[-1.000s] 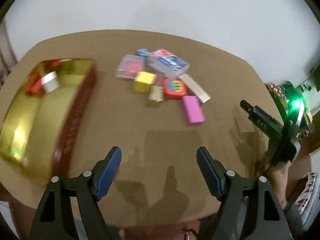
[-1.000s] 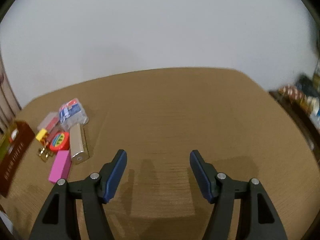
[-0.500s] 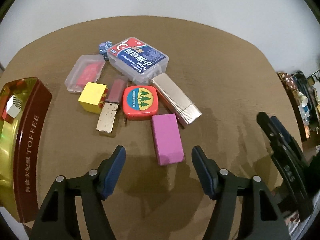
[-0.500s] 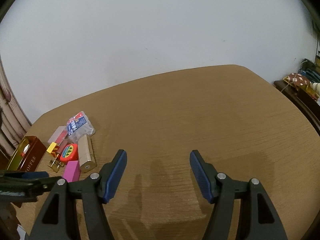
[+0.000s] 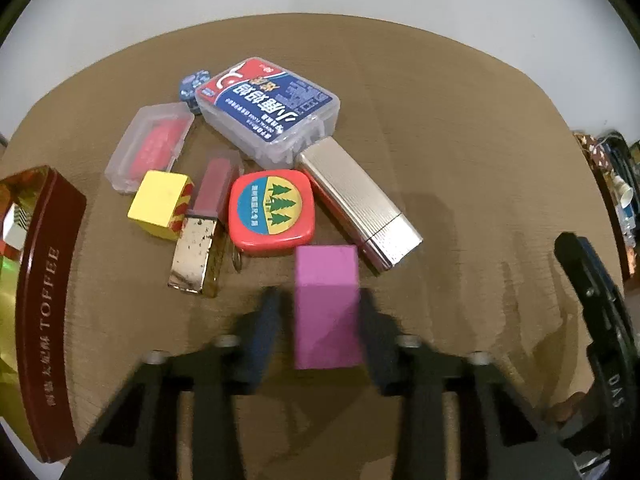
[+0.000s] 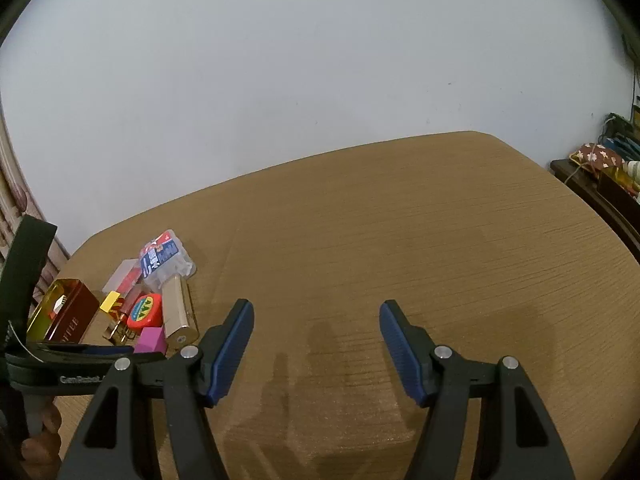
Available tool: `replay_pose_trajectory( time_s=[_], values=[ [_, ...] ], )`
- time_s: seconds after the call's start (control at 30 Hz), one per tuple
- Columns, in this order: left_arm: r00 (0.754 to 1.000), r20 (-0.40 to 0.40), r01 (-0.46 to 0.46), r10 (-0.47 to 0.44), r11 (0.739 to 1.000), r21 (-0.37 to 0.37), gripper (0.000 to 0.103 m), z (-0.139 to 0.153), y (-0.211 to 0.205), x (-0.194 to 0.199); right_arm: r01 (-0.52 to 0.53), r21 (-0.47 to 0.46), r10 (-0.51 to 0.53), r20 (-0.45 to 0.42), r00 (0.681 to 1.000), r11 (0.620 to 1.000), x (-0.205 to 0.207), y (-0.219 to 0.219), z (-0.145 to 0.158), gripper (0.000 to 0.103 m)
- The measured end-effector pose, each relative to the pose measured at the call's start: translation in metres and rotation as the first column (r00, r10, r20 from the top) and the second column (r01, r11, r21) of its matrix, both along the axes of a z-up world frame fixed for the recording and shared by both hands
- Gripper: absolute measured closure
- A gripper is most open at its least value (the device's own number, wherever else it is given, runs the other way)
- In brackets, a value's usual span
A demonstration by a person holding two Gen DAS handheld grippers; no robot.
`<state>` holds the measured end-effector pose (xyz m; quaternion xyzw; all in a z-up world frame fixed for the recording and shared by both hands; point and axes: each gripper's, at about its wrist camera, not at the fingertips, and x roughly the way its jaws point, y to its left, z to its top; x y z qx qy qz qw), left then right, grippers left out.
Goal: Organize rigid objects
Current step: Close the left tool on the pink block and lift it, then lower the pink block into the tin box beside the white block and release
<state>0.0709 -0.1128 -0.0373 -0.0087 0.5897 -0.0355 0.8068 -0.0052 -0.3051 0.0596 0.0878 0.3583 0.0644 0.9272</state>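
Observation:
A pink block (image 5: pixel 326 304) lies on the brown table between the open fingers of my left gripper (image 5: pixel 320 320), with small gaps on both sides. Behind it sit a red tape measure (image 5: pixel 271 209), a silver ribbed case (image 5: pixel 360 204), a gold lighter (image 5: pixel 196 254), a yellow cube (image 5: pixel 160 203), a clear box with red contents (image 5: pixel 150 148) and a blue-and-red card box (image 5: pixel 268 106). A gold "TOFFEE" tin (image 5: pixel 40 280) stands at the left. My right gripper (image 6: pixel 316 344) is open and empty over bare table; the pile (image 6: pixel 152 304) is to its left.
A small blue patterned piece (image 5: pixel 194 84) lies behind the card box. The right gripper's body (image 5: pixel 596 300) shows at the right edge of the left wrist view. A dark shelf with clutter (image 6: pixel 600 168) stands right of the table. The wall is white.
My left gripper has moved forward and down toward the pile and now straddles the pink block, fingers narrower than before. The right gripper has stayed nearly still and open.

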Motion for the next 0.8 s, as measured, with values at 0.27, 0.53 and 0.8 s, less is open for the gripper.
replay_pose_trajectory(
  time_s=[0.27,0.53,0.8],
  values=[
    [1.000,0.016,0.029,-0.027,0.994,-0.106,0.077,0.038,0.013,-0.046,0.014,0.006,-0.014,-0.010,1.000,1.000,0.001,-0.008,0.001,0.036],
    [0.989,0.127,-0.081,0.077,0.996,0.031,0.077,0.110,0.136,-0.031,0.015,-0.004,-0.015,-0.030,0.999,1.000,0.006,-0.006,-0.001,0.036],
    [0.992,0.046,-0.123,0.119,0.987,0.102,0.077,0.064,0.230,0.017,0.015,-0.017,-0.016,-0.055,0.998,1.000,0.010,-0.002,-0.006,0.036]
  ],
)
